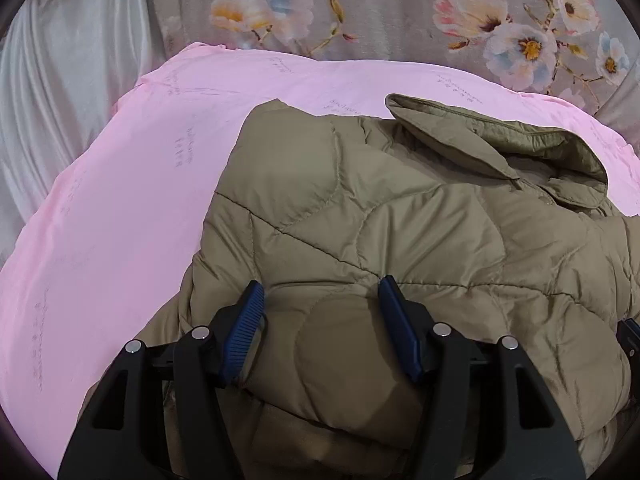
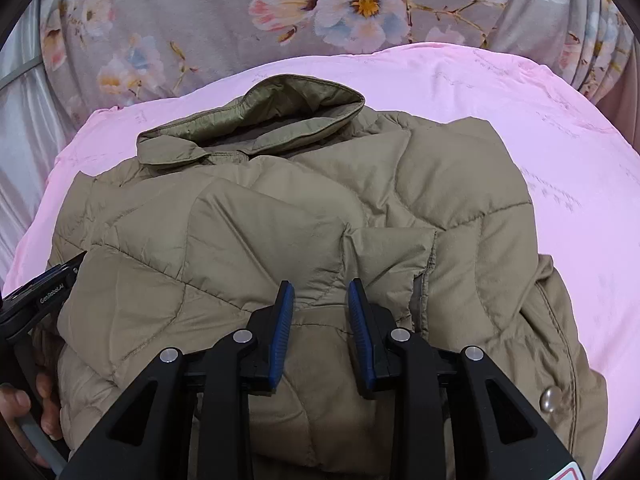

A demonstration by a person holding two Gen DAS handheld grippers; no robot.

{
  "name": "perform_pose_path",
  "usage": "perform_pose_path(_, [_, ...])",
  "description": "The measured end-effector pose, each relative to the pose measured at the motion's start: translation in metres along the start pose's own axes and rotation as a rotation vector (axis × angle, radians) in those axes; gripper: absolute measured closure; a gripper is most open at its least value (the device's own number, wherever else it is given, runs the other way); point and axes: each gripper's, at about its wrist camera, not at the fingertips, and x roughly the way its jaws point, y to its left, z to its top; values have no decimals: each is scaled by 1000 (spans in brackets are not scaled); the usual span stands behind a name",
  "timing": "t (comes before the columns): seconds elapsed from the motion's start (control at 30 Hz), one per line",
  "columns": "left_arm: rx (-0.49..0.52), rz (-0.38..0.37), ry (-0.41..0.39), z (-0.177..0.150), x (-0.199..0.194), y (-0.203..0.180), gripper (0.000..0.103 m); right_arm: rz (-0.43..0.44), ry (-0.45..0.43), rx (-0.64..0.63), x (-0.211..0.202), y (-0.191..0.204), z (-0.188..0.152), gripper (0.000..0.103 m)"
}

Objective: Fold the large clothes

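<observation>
**Both grippers on a folded jacket**

A tan quilted jacket (image 1: 400, 220) lies on a pink sheet (image 1: 120, 200) over a bed, collar (image 2: 256, 128) toward the far edge, where a floral cover (image 2: 180, 20) rises.

The left wrist view shows the left gripper (image 1: 320, 300) with its jaws set wide around a thick fold of the jacket's near part; the padding fills the gap and the left pad presses into it, so it is grasping the jacket. Bare sheet runs wide to the left, up to a white satin cloth (image 1: 52, 100).

The right wrist view adds a metal snap (image 2: 550, 398) near the jacket's right hem, a hand (image 2: 24, 412) at lower left and the left gripper's body beside it. The right gripper (image 2: 321, 300) stands narrower, clenched on a bunched fold of the jacket. Open sheet lies to the right and beyond the collar.
</observation>
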Motion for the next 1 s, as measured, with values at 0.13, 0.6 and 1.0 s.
perform_pose_path(0.13, [-12,-12,-1,-19,-19,9,45,14,5,7,-16,-1,-18,75])
perform_pose_path(0.6, [-185,-307,-7,53,-60,28,22,306,31,338,-31,-42,51,41])
perform_pose_path(1.0, [-341,-502,283,85,65,-15,67,435,149,508,64,-39,89,95])
